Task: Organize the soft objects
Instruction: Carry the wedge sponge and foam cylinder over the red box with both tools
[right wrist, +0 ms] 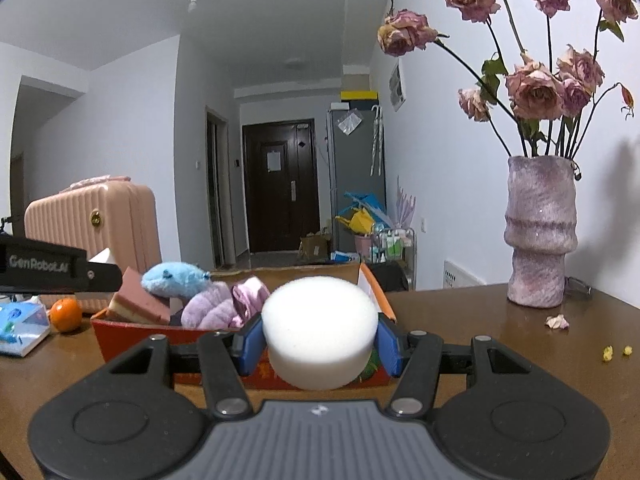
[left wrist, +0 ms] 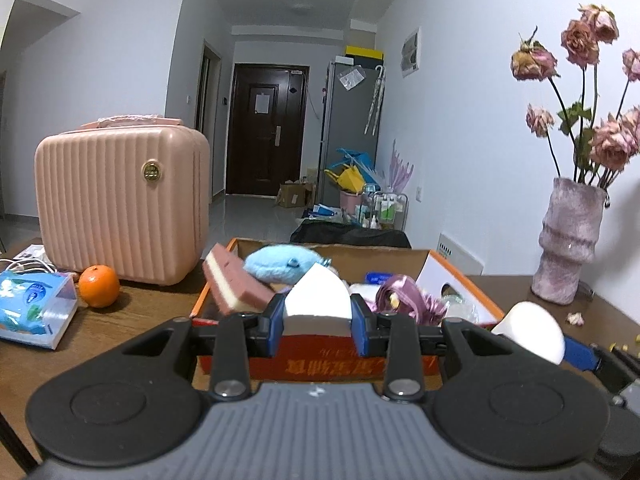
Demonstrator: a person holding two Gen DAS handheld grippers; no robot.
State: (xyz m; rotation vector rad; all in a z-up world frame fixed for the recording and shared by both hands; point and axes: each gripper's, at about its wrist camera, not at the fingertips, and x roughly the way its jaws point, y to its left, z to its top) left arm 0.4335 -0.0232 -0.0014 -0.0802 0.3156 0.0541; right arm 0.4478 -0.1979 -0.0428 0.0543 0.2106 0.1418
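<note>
Left wrist view: left gripper point(left wrist: 318, 316) clamped on a white wedge sponge point(left wrist: 316, 300), blue pads pressed against both its sides, held just in front of and above the near wall of an orange cardboard box point(left wrist: 320, 364) on the brown table point(left wrist: 120, 328). Inside the box, a pink-and-cream sponge point(left wrist: 234, 284) leaning tilted at the left, a blue plush point(left wrist: 280, 262) behind it, purple satin fabric point(left wrist: 408, 296) to the right. Left of the box, an orange point(left wrist: 99, 286) beside a pink case point(left wrist: 120, 200), with a tissue pack point(left wrist: 34, 306) nearer the edge. At the far right, a round white sponge point(left wrist: 534, 332) in the right gripper's blue pads, and a purple vase point(left wrist: 570, 240) of dried roses by the wall. Right wrist view: right gripper point(right wrist: 318, 342) clamped on the round white sponge point(right wrist: 320, 330), a blue pad pressed to each side, held before the box's point(right wrist: 132, 334) near right corner. In the box, the pink-and-cream sponge point(right wrist: 138, 300), the blue plush point(right wrist: 174, 278), a lilac plush point(right wrist: 210, 308) and the satin fabric point(right wrist: 250, 296). Black body of the left gripper point(right wrist: 60, 266) reaching in from the left edge, jaws hidden in this view. Orange point(right wrist: 66, 314) and tissue pack point(right wrist: 22, 328) at the left, case point(right wrist: 92, 224) behind them, vase point(right wrist: 540, 232) at the right with a fallen petal point(right wrist: 557, 321) and yellow crumbs point(right wrist: 616, 352) on the table point(right wrist: 480, 320).
</note>
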